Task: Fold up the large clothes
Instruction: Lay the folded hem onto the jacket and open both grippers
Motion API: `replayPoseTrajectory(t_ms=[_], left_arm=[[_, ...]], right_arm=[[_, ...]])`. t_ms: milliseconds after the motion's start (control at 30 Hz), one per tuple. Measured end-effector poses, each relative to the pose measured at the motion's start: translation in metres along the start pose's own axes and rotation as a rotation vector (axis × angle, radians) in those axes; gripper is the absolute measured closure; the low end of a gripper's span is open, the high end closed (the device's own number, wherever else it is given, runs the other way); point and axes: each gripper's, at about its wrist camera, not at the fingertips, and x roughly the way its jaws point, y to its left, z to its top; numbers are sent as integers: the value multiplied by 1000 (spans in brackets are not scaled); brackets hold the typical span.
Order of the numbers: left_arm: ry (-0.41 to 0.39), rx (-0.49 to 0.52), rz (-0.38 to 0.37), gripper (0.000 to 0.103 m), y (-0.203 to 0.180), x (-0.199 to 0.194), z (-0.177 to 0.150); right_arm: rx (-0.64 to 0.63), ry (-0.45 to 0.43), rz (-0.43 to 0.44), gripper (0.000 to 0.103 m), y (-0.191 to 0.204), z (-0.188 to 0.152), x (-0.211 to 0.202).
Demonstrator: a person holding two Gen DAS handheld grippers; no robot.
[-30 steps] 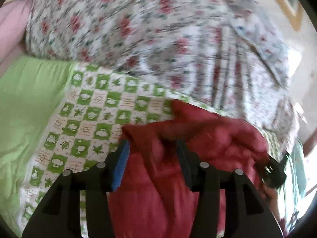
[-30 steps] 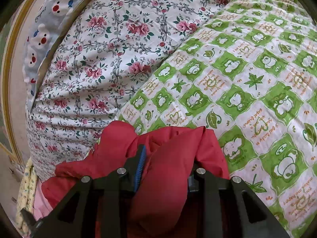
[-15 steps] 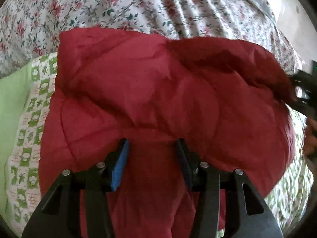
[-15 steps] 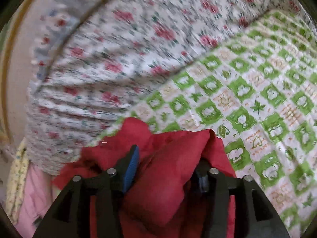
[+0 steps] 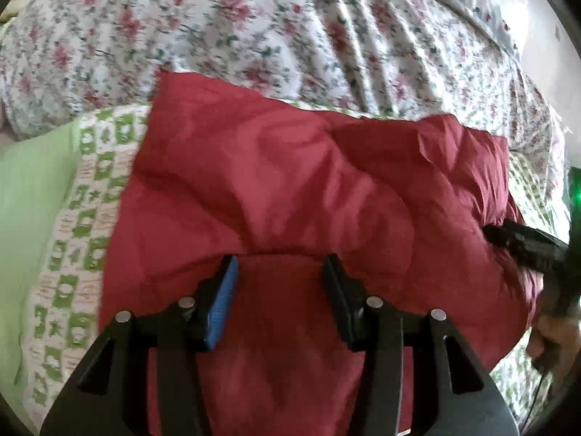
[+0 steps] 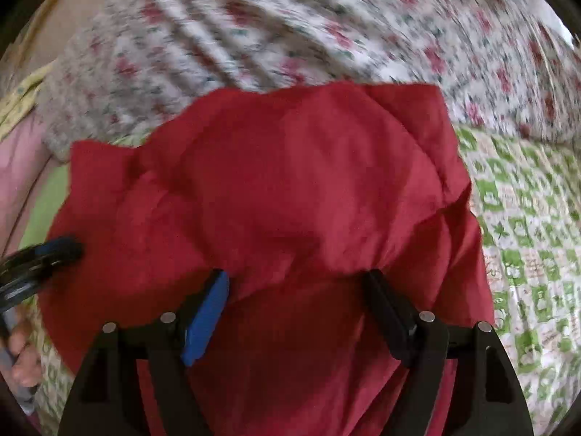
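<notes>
Right hand-held gripper [image 6: 296, 287] jaws just opening, red garment [image 6: 290, 189] between; fingertip contact unclear.

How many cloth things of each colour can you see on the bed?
Red: 1, the red padded garment
Flowery white with pink roses: 1, the floral quilt
Green-and-white checked: 1, the checked sheet
Plain light green: 1, the green cloth
Total: 4

The bed [image 6: 526, 239], covered by a green-and-white checked sheet, carries a puffy red garment [image 5: 290, 189] spread across it, a bunched rose-print quilt [image 5: 254, 25] just beyond the garment, and plain green cloth [image 5: 29, 196] at the left.
</notes>
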Motion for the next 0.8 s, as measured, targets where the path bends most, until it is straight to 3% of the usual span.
replayPoseTrajectory(t_ms=[267,433,600,800], left_arm=[[87,-38,74,52,14,58,23],[101,-48,75,51,17,76,28],[108,-45,76,51,16,74,27],[75,-45,44,52,21,32,19]], right_arm=[[114,57,27,22,-27,18,30],[143,32,45,21,-30,17,39],[136,34,43,21,-28,15,38],[124,14,58,21,-30,12,27]])
